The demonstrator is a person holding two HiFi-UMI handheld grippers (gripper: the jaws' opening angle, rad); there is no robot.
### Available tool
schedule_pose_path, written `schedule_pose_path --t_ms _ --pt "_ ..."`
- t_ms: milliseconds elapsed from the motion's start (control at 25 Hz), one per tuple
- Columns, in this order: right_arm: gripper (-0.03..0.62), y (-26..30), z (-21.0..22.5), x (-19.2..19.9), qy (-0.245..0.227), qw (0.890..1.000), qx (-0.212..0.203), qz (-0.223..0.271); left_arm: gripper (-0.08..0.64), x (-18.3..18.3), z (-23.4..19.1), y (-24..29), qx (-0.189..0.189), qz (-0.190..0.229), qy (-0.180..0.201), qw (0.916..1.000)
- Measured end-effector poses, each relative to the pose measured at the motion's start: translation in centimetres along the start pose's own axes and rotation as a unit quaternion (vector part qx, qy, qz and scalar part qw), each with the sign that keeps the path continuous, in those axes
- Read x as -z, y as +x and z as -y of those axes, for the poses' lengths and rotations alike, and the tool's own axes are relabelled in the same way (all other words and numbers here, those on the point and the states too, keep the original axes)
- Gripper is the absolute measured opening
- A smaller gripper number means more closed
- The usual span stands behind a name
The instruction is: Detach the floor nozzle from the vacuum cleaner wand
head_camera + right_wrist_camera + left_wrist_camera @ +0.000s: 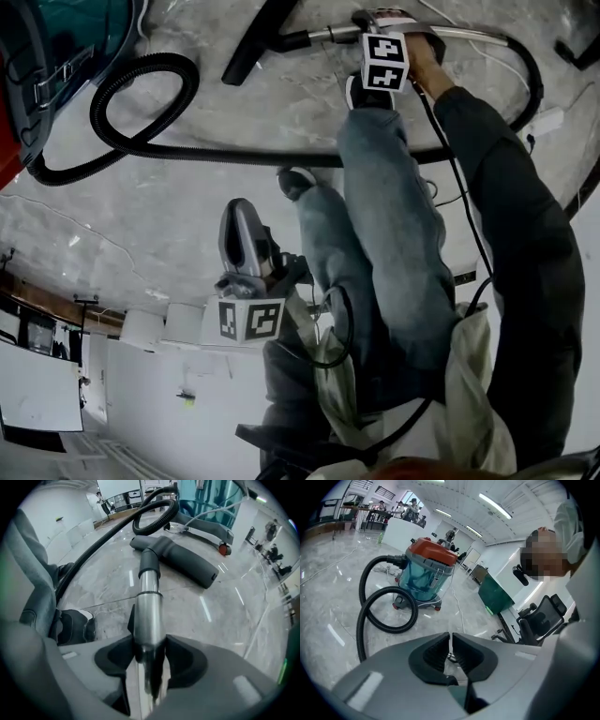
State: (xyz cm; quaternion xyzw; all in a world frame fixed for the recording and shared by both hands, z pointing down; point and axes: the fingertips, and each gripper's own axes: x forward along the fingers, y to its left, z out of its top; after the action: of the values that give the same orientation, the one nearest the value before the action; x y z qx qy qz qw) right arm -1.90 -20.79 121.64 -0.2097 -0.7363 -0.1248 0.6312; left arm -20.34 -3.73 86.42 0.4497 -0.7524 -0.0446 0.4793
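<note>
Closed tongs [450,641] face a canister vacuum [426,576] and looped hose [390,629].

Silver wand [149,606], grey floor nozzle [187,566]

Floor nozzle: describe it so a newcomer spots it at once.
Start at the teal vacuum canister, then follow the metal wand held in the right claw. The floor nozzle is the dark flat bar across its far end, unlike the round hose nearby.

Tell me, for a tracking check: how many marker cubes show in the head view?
2. One white cube with black square markers rides the right gripper at the metal wand, top; the other rides the left gripper, lower centre.
</note>
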Motion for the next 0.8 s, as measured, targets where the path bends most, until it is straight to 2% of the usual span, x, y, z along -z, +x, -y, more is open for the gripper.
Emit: schedule_pose_path --t_ms 200,360,480,560,640,680,800 --pt "0.189 -0.8 -0.1 -0.4 0.025 0.999 -0.01 0.021 0.026 1.2 1.1 1.4 0.007 -0.013 -0.008 0.9999" --pt "0.189 -6.7 -0.3 -2.5 0.024 0.997 -0.005 0.067 0.025 3.0 1.7 2.1 0.017 -0.056 -0.008 0.9983" --pt "0.189 -15.1 -1.8 -5.4 -0.001 0.995 -0.008 0.101 0.1 5.2 3.9 2.4 0.077 -0.11 -0.034 0.9904" --pt "0.189 -21.5 -3.0 -7.5 -0.021 0.993 -0.001 0.119 0.234 5.6 6.6 2.3 0.133 -0.125 -0.055 0.9816" --pt "0.189 -27.3 -4.3 -9.6 -0.038 0.992 0.013 0.124 0.37 3.8 9.3 1.6 0.176 -0.1 -0.056 0.9778" --pt "0.189 -29.6 -5.1 -10.6 -0.045 0.992 0.021 0.12 0.405 2.1 10.5 1.0 0.188 -0.073 -0.046 0.9783" --pt "0.189 -34.2 -7.5 -13.5 -0.064 0.991 0.047 0.112 0.423 -3.5 12.8 -1.5 0.186 0.022 -0.013 0.9822"
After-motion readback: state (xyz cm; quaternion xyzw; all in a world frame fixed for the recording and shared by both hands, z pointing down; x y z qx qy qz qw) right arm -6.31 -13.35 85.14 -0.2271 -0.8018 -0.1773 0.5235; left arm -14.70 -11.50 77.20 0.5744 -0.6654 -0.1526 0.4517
